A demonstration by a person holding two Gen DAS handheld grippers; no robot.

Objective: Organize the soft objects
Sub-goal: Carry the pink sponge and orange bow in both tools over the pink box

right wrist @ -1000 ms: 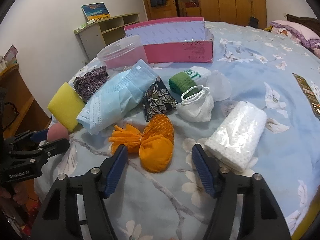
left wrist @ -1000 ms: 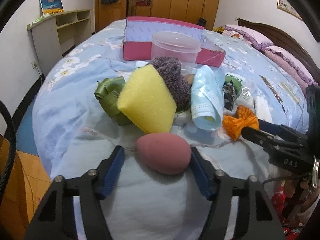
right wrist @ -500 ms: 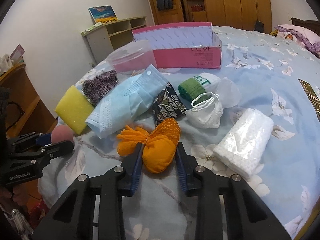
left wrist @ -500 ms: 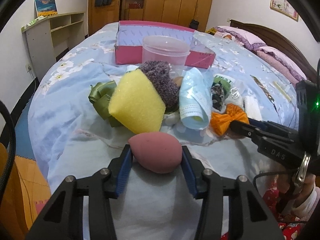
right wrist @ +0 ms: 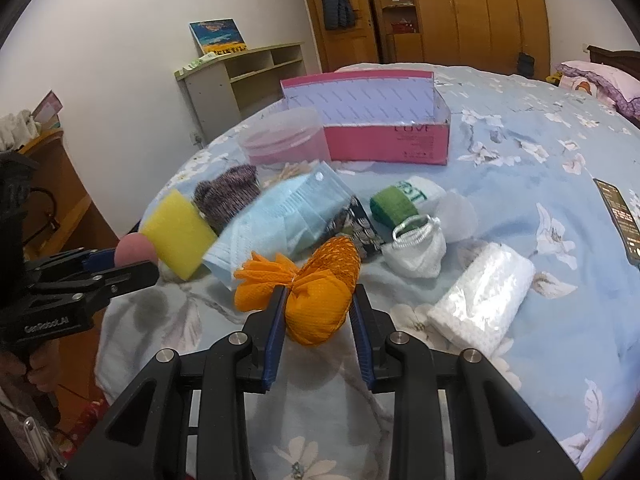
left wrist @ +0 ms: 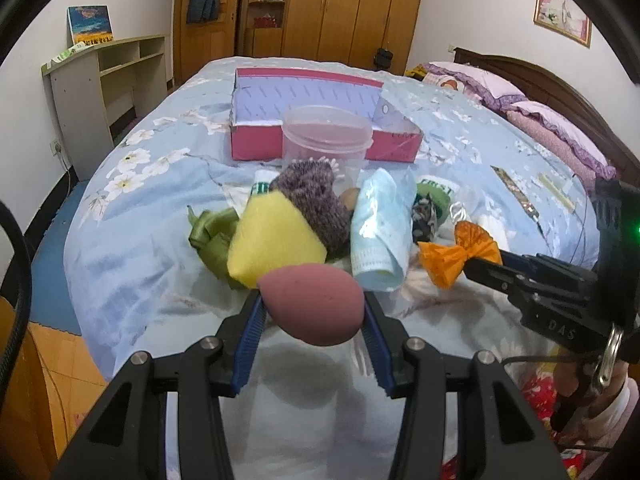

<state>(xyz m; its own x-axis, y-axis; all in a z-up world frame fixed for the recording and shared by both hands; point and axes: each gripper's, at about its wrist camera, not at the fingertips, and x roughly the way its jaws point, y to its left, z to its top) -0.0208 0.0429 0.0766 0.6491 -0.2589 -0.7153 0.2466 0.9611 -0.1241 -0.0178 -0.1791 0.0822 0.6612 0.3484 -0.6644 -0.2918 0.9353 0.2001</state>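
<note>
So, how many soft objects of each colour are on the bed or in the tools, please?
Pink: 1, sponge egg in left tool
Orange: 1, mesh pouf in right tool
Yellow: 1, sponge
Purple: 1, knit sock
Light blue: 1, mask pack
Green: 2, ribbon, sock roll
White: 2, mesh bag, wrapped towel
Total: 9

My left gripper (left wrist: 312,312) has its jaws closed on a pink sponge egg (left wrist: 314,304), held above the bed (left wrist: 140,240). Behind it lie a yellow sponge (left wrist: 272,236), a blue mask pack (left wrist: 380,232) and a pink box (left wrist: 320,120). To the right, my right gripper (left wrist: 480,264) clamps an orange pouch (left wrist: 456,252).
</note>
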